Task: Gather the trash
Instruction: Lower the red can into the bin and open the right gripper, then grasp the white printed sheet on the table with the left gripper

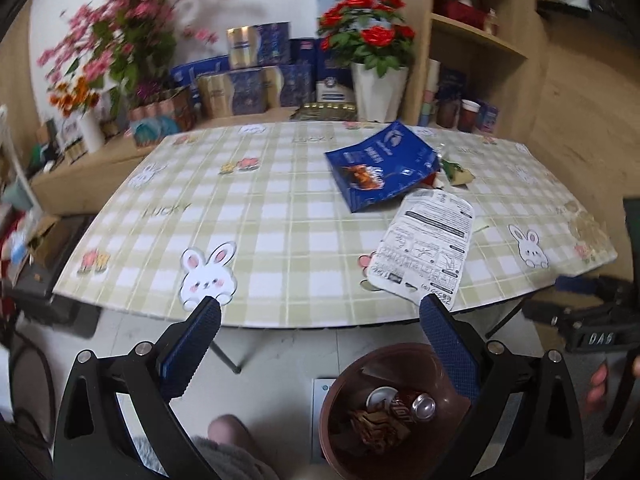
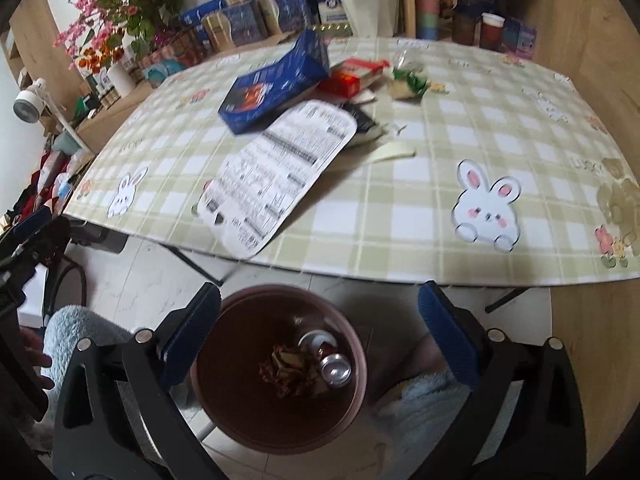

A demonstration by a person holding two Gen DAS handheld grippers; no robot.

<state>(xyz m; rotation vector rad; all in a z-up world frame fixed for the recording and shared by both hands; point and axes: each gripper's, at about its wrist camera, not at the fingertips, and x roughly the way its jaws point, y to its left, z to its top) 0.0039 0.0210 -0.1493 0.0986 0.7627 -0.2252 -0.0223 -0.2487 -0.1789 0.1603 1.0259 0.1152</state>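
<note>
A: What is the biggest thing in front of the person?

B: The table [image 1: 280, 208], covered in a green-and-white checked cloth with rabbit prints. Both cameras look across it from its near edge.

A: And below it?

B: A brown round bin [image 2: 280, 364] stands on the pale floor just in front of the table's edge. Inside lie a drink can [image 2: 335, 368] and some crumpled brownish wrappers [image 2: 286, 372].

A: Where is the trash that remains on top?

B: A blue box [image 1: 384, 170] lies tilted toward the table's far right part. A white printed card [image 1: 424, 250] rests just beside it on the near side, its lower end reaching over the table's edge. Behind the box, the right wrist view shows a red-and-white pack [image 2: 354, 76] and a small green-and-clear wrapper [image 2: 408, 78]; a pale strip [image 2: 390, 152] lies near the card.

A: And the tongs?

B: The left gripper [image 1: 320, 312] has its blue-padded fingers spread wide, holding nothing, hovering off the table's near edge. The right gripper [image 2: 320, 300] is likewise spread apart and empty, above the bin.
</note>
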